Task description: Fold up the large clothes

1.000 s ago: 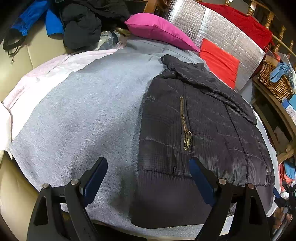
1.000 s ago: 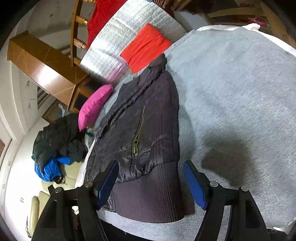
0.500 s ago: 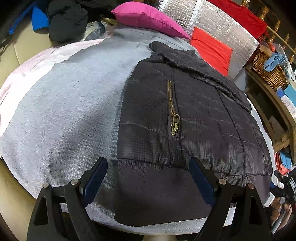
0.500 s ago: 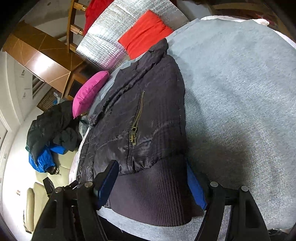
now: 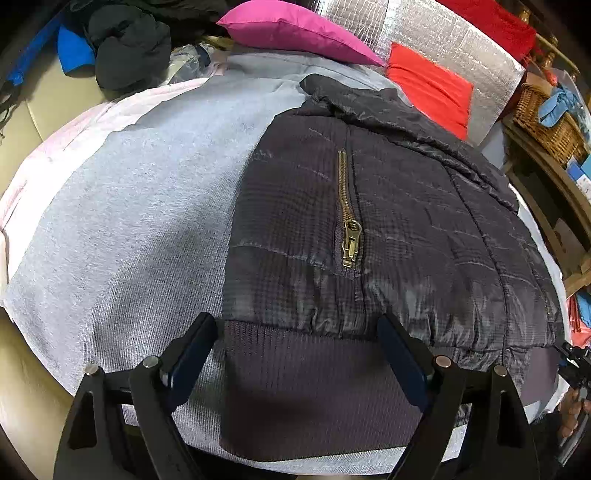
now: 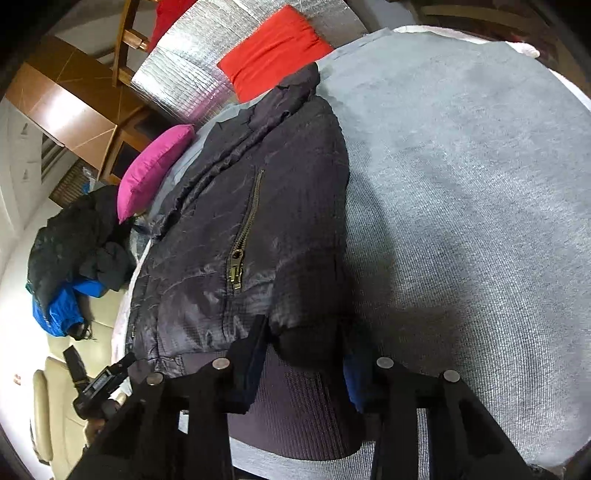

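Left wrist: your left gripper jaws are spread wide over the jacket hem.
Right wrist: your right gripper jaws are narrowed, pinching the hem's bunched corner.

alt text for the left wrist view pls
A dark quilted jacket with a brass zipper lies flat on a grey blanket, its ribbed hem between the open fingers of the left tool. A pink pillow and a red cushion lie beyond.
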